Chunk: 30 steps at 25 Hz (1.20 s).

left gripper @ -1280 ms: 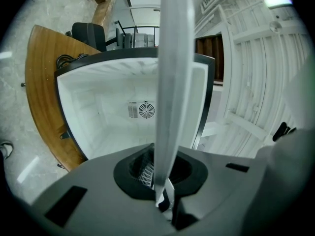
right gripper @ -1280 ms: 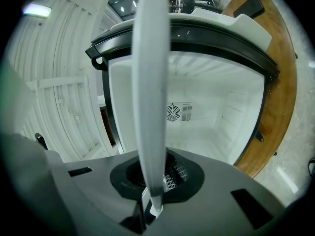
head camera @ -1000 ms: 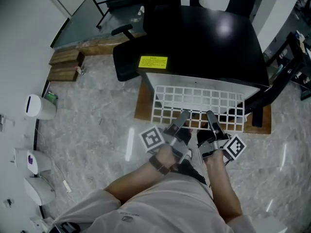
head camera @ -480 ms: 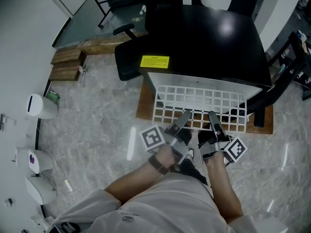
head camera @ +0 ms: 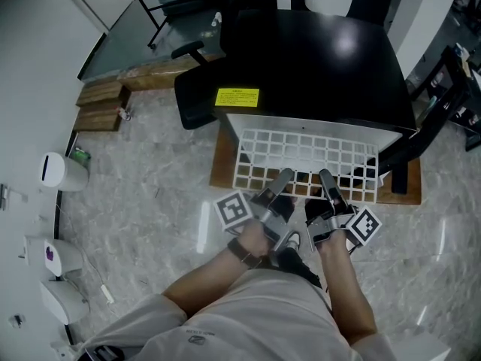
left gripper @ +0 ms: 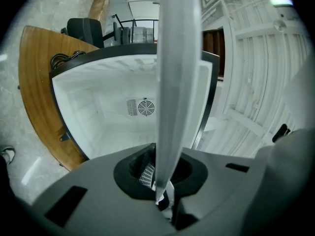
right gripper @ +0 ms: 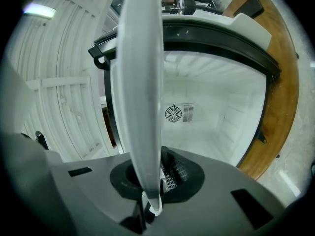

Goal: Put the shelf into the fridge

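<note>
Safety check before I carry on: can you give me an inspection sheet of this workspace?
Surface: marble floor; wooden board under the fridge.
Job's things: white wire shelf, far edge at the open fridge's mouth.
Clutter: wooden blocks at left.
Grippers: left gripper and right gripper both shut on shelf's near edge.
Cables: dark loops, perhaps cable, beside fridge.
Surroundings: office chair behind; white containers at left.

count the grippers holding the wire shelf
2. The left gripper clamps the shelf at its near edge, left of centre; the right gripper clamps it right of centre.
</note>
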Motion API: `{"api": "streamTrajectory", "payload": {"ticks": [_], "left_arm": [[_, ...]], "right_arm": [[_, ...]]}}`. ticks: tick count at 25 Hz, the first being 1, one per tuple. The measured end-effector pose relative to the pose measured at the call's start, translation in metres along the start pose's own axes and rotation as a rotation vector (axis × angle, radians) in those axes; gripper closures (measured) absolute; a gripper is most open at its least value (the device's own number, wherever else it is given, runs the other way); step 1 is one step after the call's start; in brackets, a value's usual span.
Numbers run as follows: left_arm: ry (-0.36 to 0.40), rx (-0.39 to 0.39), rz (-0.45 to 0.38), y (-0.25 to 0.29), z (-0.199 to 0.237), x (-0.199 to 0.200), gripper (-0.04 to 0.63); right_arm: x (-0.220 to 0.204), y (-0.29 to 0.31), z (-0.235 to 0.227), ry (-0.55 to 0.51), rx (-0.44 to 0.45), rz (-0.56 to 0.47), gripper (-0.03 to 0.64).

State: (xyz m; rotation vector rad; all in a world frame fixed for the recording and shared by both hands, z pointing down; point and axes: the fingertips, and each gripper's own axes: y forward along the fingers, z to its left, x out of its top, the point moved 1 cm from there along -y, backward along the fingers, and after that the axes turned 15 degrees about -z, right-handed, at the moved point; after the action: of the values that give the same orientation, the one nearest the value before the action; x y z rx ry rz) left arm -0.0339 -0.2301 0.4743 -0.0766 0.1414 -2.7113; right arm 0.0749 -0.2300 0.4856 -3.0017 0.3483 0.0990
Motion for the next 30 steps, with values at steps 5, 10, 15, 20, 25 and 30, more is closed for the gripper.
{"api": "streamTrajectory", "payload": {"ticks": [5,10,15,20,25,30], "left_arm": [[-0.01,0.003,-0.028,-0.002,0.003,0.005,0.569],[-0.009,0.006,-0.016,0.008,0.008,0.012,0.569],[0.0,0.008,-0.018,0.022,0.009,0.016,0.569],[0.009,-0.001,-0.022,0.035,0.01,0.018,0.569],[0.024,-0.005,-0.04,0.052,0.006,0.024,0.569],[0.03,-0.013,-0.065,0.063,0.007,0.03,0.569]], "right_arm": [[-0.005,0.008,-0.002,0.001,0.011,0.02,0.571],[-0.004,0.017,-0.005,0.004,-0.007,0.007,0.571],[0.003,0.031,-0.005,-0.004,-0.014,-0.005,0.571],[0.008,0.042,-0.007,-0.004,-0.017,-0.018,0.571],[0.014,0.059,-0.005,-0.012,-0.021,-0.028,0.571],[0.017,0.072,-0.005,-0.023,-0.014,-0.037,0.571]]}}
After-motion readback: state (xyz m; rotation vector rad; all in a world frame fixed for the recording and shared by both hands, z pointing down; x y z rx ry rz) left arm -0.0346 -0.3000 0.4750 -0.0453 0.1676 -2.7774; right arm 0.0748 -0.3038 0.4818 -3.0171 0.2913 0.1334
